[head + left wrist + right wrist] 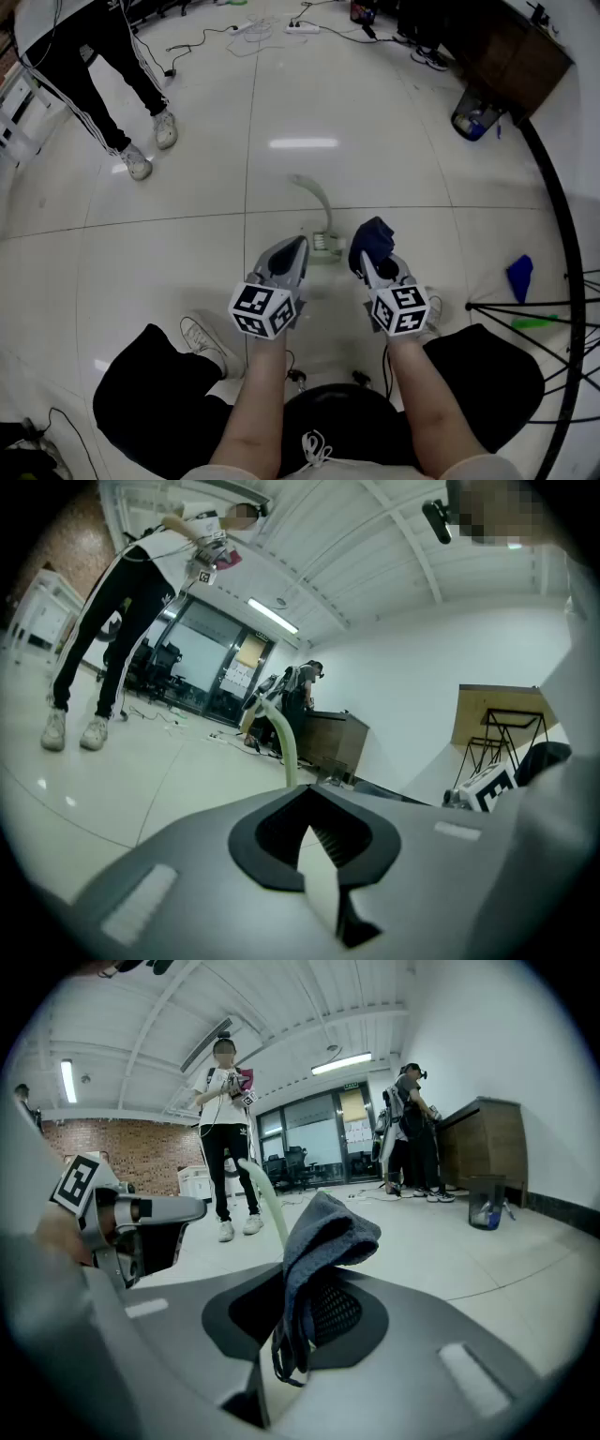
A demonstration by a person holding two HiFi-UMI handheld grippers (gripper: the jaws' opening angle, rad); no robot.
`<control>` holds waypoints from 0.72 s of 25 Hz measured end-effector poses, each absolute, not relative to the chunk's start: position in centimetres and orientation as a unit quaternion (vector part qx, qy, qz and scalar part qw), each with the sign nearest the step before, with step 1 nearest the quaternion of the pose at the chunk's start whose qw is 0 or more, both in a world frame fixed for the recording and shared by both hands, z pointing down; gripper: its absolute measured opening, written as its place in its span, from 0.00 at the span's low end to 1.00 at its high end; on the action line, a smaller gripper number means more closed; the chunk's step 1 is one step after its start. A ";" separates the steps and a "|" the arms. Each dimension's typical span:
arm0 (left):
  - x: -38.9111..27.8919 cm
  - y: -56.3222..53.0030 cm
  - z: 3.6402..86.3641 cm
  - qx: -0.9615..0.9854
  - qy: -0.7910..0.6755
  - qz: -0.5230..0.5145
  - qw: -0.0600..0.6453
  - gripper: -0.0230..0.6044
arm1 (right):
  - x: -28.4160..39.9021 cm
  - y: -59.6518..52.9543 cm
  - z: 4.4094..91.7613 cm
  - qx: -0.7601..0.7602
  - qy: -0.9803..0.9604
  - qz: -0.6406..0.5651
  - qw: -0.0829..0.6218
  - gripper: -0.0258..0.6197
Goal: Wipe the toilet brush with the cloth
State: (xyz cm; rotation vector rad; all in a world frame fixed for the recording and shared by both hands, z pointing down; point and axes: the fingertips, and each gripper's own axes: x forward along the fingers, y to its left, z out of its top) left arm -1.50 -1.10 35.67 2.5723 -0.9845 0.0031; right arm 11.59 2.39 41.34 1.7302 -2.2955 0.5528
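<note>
Left tool (298, 246): I read the jaws as clenched. In the left gripper view the tips meet in a point and nothing sits between the dark pads.

Right tool (371, 265): clamped on the cloth (373, 238). The cloth is dark blue-grey towelling. It is folded over the jaw tips, humps up above them, and a loose edge hangs down into the slot.

Toilet brush (317, 202): it stands on the pale tiled floor (187, 244), just ahead of both tools and between them. Its pale green handle curves up and away from the tools. The head end is down low, close beside the tip of the left tool. In the left gripper view the handle rises straight beyond the tip. In the right gripper view it shows just left of the cloth. I cannot tell whether either tool touches the brush. The cloth looks apart from the handle.

The two tools are level with each other, side by side, both pointing forward.

Surroundings:
- Far ahead-left of the left tool: a person in black striped track trousers (103, 84) and white trainers.
- Far ahead-right of the right tool: a waste bin (473, 117) beside a wooden cabinet (516, 52).
- To the right of the right tool, on the floor: a small blue item (520, 275).
</note>
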 end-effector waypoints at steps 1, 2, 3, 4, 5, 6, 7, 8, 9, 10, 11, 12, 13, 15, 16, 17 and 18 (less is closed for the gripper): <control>-0.9 -1.8 36.6 0.917 -0.348 0.001 0.195 0.05 | 11.3 1.8 42.4 0.580 -0.785 0.188 0.109 0.14; -0.4 -2.5 37.5 0.917 -0.347 0.002 0.198 0.05 | 11.0 1.3 43.6 0.571 -0.791 0.189 0.111 0.14; -0.1 -3.2 38.6 0.916 -0.347 0.004 0.201 0.05 | 10.5 0.9 44.8 0.561 -0.797 0.190 0.115 0.14; 0.1 -3.8 39.8 0.915 -0.349 0.007 0.205 0.05 | 9.8 0.8 46.2 0.550 -0.804 0.192 0.120 0.14; 0.2 -4.1 41.1 0.913 -0.349 0.013 0.211 0.05 | 8.9 0.8 47.5 0.538 -0.810 0.194 0.127 0.14; 0.2 -4.2 42.5 0.911 -0.349 0.023 0.218 0.05 | 8.0 1.2 48.8 0.525 -0.817 0.197 0.135 0.14; 0.3 -4.2 43.9 0.910 -0.347 0.034 0.224 0.05 | 7.1 1.6 50.0 0.511 -0.824 0.198 0.144 0.14; 0.4 -4.3 45.2 0.910 -0.343 0.046 0.226 0.05 | 6.3 1.9 51.2 0.498 -0.830 0.198 0.153 0.14; 0.6 -4.6 46.3 0.911 -0.339 0.058 0.225 0.05 | 5.5 1.9 52.4 0.484 -0.837 0.197 0.162 0.14; 0.7 -4.9 47.3 0.913 -0.335 0.068 0.224 0.05 | 4.6 1.8 53.6 0.468 -0.845 0.197 0.169 0.14; 0.8 -5.2 48.3 0.914 -0.330 0.078 0.224 0.05 | 3.7 1.9 54.7 0.451 -0.852 0.200 0.173 0.14; 0.9 -5.2 49.2 0.914 -0.324 0.088 0.227 0.05 | 2.7 2.3 55.7 0.432 -0.860 0.207 0.178 0.14; 1.1 -5.0 50.0 0.915 -0.316 0.098 0.231 0.05 | 1.9 2.7 56.6 0.416 -0.865 0.215 0.183 0.14; 2.0 -5.1 51.4 0.921 -0.294 0.115 0.230 0.05 | 1.1 2.6 58.3 0.396 -0.868 0.225 0.197 0.14; 2.4 -5.4 52.0 0.924 -0.284 0.122 0.227 0.05 | 0.9 2.1 59.2 0.393 -0.867 0.230 0.203 0.14; 2.7 -5.8 52.5 0.926 -0.275 0.129 0.224 0.05 | 0.8 1.5 60.0 0.393 -0.864 0.237 0.206 0.14; 2.9 -6.2 52.9 0.927 -0.269 0.134 0.222 0.05 | 0.7 0.9 60.6 0.394 -0.861 0.246 0.206 0.14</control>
